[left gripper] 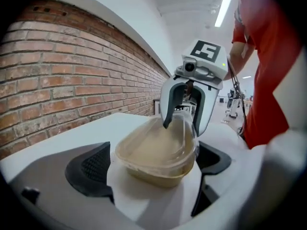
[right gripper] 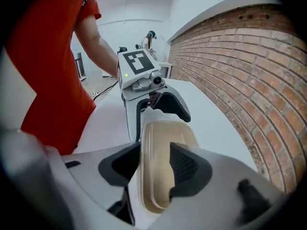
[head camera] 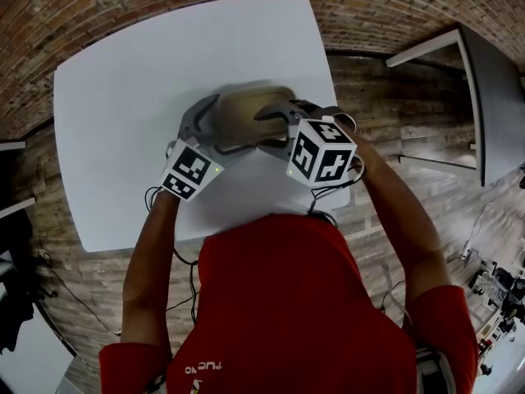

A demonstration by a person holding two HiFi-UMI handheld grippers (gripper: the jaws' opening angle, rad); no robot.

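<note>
the right tongs (right gripper: 156, 164) are closed on one end of a shallow beige tub (right gripper: 165, 133), one pad above and one below, squeezing across its clear lid (left gripper: 160, 145) and base. the left tongs (left gripper: 151, 164) stand wide apart at the opposite end, with the tub between the dark pads (left gripper: 91, 169). the tub looks close to the right-hand pad, but no firm pinch shows. in the head view the tub sits over the middle of the white worktop (head camera: 139, 72), between the two marker cubes. whether it rests on the surface or hangs just above it cannot be told. a brick wall (left gripper: 57, 75) runs behind

as it looks, the weight hangs on a single pinch at one thin end. if the tub tilts, the free end could sag and the rim could slide out of the pads. a harder squeeze could buckle the soft wall or pop the lid loose. if the open left tongs shut off-centre, they could knock the tub askew
</note>
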